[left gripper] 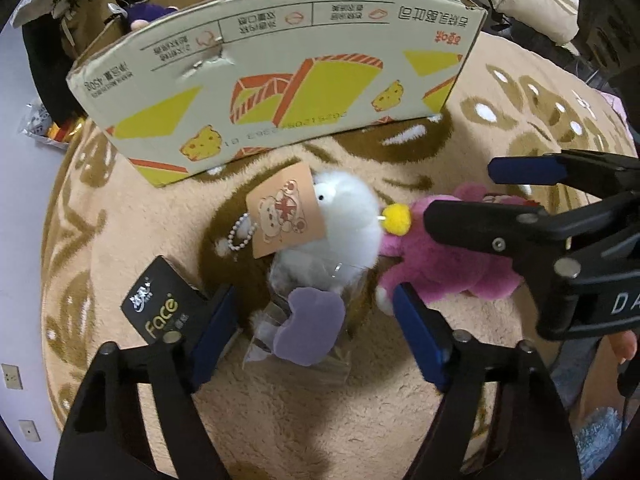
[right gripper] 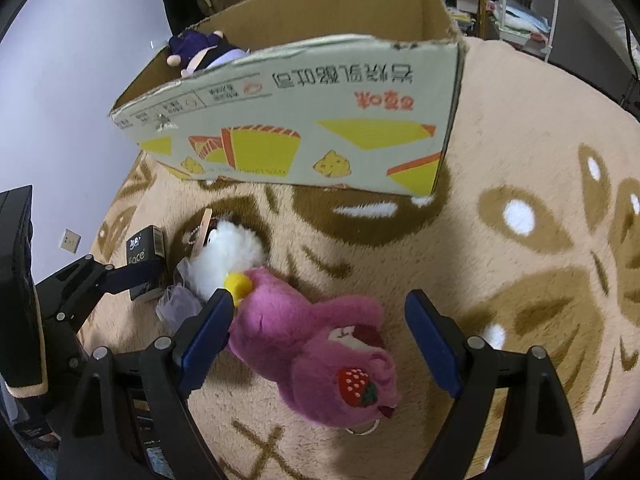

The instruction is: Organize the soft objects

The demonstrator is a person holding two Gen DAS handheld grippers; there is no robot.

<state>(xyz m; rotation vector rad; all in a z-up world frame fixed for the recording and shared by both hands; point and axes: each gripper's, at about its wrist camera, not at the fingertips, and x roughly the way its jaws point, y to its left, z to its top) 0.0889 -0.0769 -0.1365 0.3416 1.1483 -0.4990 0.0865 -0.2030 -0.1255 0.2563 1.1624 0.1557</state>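
Observation:
A white fluffy plush (left gripper: 344, 216) with a paper tag and a clear wrapper holding a purple piece (left gripper: 308, 332) lies on the rug. My left gripper (left gripper: 316, 336) is open, its fingers either side of the wrapper. A pink bear plush (right gripper: 316, 352) with a strawberry patch lies beside the white plush (right gripper: 228, 252). My right gripper (right gripper: 320, 344) is open around the pink bear; in the left wrist view it (left gripper: 460, 196) shows over the bear (left gripper: 440, 272). An open cardboard box (right gripper: 304, 136) stands behind, with a purple plush (right gripper: 200, 50) inside.
A black "Face" pack (left gripper: 160, 304) lies left of my left gripper, also seen in the right wrist view (right gripper: 144, 248). The round beige and brown rug (right gripper: 520, 240) extends to the right. Clutter and shelves stand beyond the box.

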